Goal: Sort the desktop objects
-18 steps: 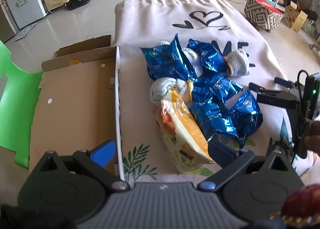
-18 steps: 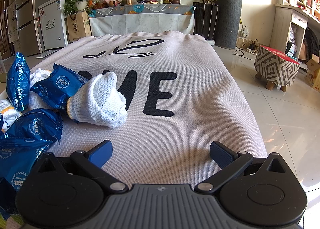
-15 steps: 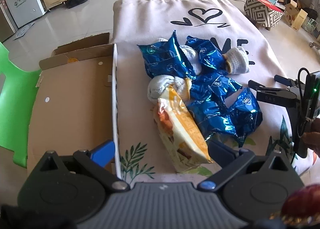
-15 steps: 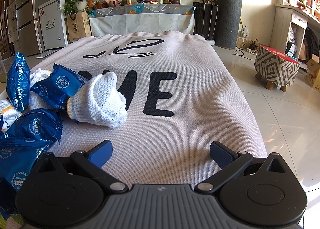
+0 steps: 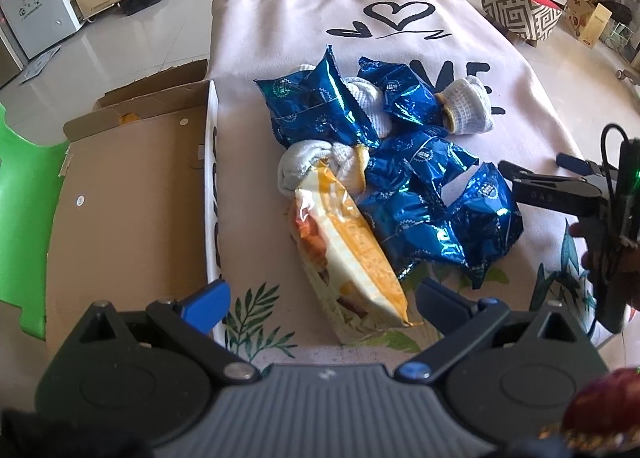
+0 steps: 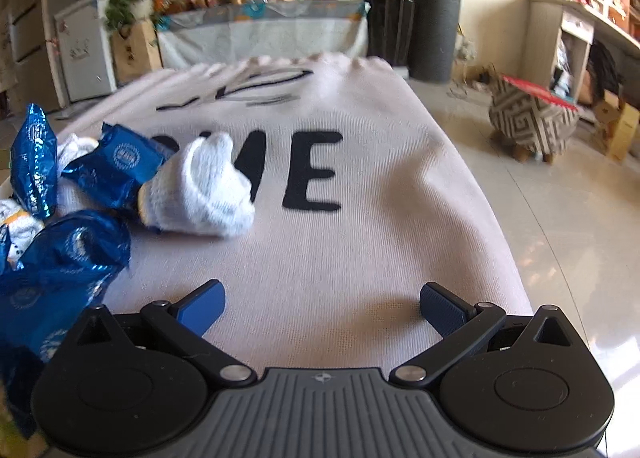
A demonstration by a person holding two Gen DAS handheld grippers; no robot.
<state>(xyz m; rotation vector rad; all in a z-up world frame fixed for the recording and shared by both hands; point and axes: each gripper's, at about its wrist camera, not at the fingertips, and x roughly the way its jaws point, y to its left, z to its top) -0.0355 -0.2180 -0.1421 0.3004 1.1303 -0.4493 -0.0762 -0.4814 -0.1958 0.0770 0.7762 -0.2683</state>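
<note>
A green chair (image 5: 24, 210) stands at the far left, left of the box. The cardboard box (image 5: 132, 194) lies open and flat beside the cloth-covered tabletop (image 5: 280, 46), its white edge along the cloth; only a small white sticker and a yellowish scrap near the back flap show inside it.

Right of the box is the pile. The orange pack (image 5: 348, 254), a long glossy snack bag with a pale end seam, lies nearest the box, pointing toward the left claw (image 5: 322, 298). That claw is spread wide, empty, its blue fingers (image 5: 206, 300) on either side of the pack's near end, not touching it. Behind the pack sits a knotted grey-white sock (image 5: 304, 166). Crinkled blue foil packs (image 5: 436, 214) with white round logos fill the middle and right of the pile, some overlapping. A rolled white glove (image 5: 466, 108) with a yellow cuff lies at the pile's far right, on the black lettering.

The right claw (image 6: 320, 308) hovers over bare cloth right of the pile, spread wide and empty; the glove (image 6: 200, 186) and blue packs (image 6: 60, 270) lie to its left. A patterned stool (image 6: 532, 122) stands on the floor beyond the tabletop's right edge.
</note>
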